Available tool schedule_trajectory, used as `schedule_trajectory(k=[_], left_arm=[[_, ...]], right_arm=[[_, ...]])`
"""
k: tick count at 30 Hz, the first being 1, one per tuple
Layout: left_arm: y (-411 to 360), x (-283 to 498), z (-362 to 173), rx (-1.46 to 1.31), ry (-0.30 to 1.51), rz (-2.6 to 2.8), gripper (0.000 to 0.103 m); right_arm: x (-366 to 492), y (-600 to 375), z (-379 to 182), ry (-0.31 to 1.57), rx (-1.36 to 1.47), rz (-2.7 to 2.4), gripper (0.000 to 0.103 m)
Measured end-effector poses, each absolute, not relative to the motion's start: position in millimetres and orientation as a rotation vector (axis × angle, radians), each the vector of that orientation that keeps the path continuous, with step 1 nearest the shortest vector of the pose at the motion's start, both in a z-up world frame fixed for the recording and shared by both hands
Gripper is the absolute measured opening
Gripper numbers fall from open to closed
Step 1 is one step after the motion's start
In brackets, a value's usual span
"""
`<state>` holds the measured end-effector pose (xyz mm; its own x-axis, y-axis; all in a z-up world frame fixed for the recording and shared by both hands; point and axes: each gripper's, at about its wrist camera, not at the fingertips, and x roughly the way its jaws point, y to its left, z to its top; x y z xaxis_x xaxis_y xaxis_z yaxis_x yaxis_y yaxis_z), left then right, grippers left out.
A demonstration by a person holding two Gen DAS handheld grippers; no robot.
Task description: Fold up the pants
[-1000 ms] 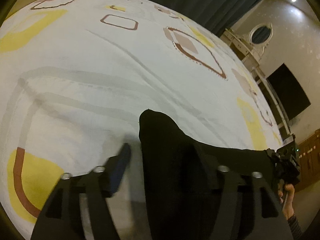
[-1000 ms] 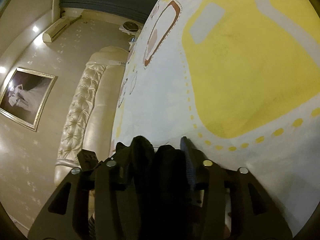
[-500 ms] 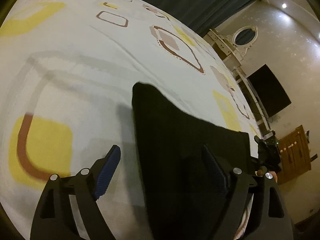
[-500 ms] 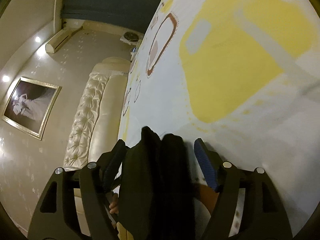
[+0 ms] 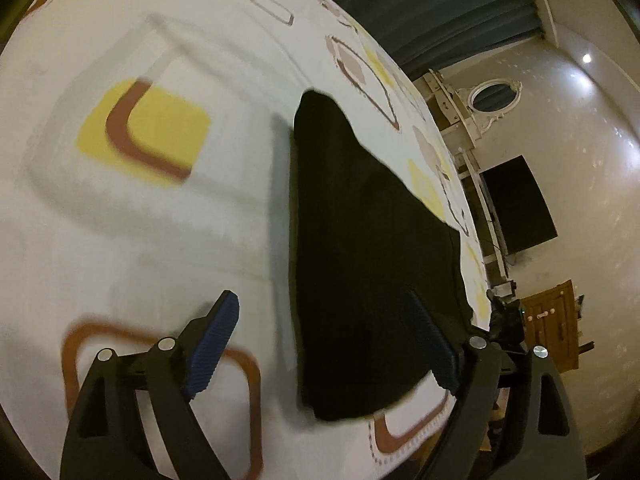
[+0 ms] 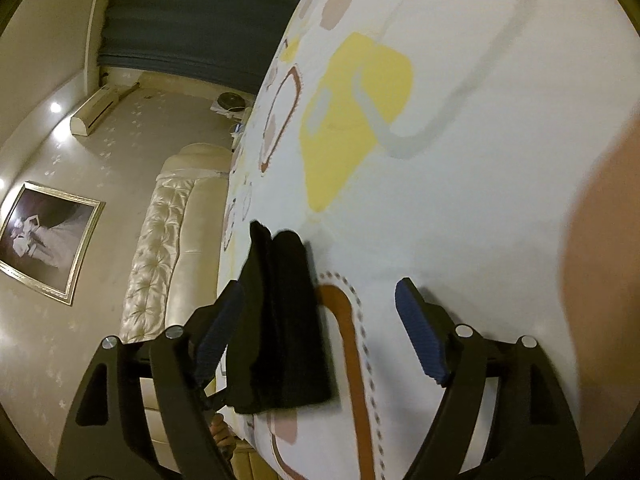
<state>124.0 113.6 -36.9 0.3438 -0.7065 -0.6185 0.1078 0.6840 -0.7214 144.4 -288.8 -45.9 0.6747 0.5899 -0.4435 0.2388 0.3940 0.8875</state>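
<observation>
The black pants (image 5: 360, 264) lie folded on the white patterned bedsheet (image 5: 140, 220). In the left wrist view my left gripper (image 5: 328, 340) is open and drawn back, its blue pads apart, with the pants' near edge between and ahead of the fingers, not held. In the right wrist view the pants (image 6: 280, 320) lie as a narrow dark bundle near the left finger. My right gripper (image 6: 320, 332) is open and holds nothing.
A cream tufted headboard (image 6: 160, 264) and a framed picture (image 6: 44, 240) show beyond the bed. Dark curtains (image 5: 440, 8), a white dresser with an oval mirror (image 5: 492, 96) and a dark screen (image 5: 516, 204) stand at the right. A blurred skin-toned shape (image 6: 600, 260) fills the right edge.
Both grippers opened and let go of the pants, then pulled back. The pants now lie flat on the sheet.
</observation>
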Motion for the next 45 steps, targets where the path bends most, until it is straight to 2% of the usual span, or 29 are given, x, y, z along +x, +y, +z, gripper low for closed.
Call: schedule_trajectory(k=[7,15,30,34,35,36,38,39,45], left_arm=[[117.8,96.4,-51.9,-0.767,1.159,-0.563,0.084],[114.4,87.0,-56.4,-0.835,1.173,-0.577,0.086],[90.1,103.9,-63.1,-0.876,1.182,-0.622,0.087],[83.8,102.5,-61.3,-0.855,1.172,-0.617,0.086],[80.0,102.7,-59.7,-0.830,1.171,-0.614,0.083],[79.6,99.9,-60.3,-0.805,1.174,-0.602,0.072],[77.2,99.5,-61.3,-0.744,1.187,-0.576,0.064],[78.6,98.8,-61.4,-0.736,1.183,-0.574,0.057],[85.2,93.4,-62.1,-0.739,1.170,-0.549,0.041]], right_arm=[[109.8,-281.5,-43.4,0.909,1.088,0.222,0.079],[95.4,-251.2,-41.4,0.951,1.040,0.256,0.085],[150.5,-188.6,-49.2,1.020,1.055,0.366,0.086],[157.1,-173.4,-47.1,1.036,0.987,0.366,0.085],[157.4,-170.9,-47.0,1.044,0.960,0.351,0.076],[157.3,-170.3,-47.9,1.054,0.947,0.343,0.061],[156.1,-171.9,-50.9,1.057,0.949,0.350,0.051],[154.4,-173.0,-51.4,1.052,0.954,0.358,0.047],[148.9,-172.9,-46.8,1.004,0.968,0.404,0.036]])
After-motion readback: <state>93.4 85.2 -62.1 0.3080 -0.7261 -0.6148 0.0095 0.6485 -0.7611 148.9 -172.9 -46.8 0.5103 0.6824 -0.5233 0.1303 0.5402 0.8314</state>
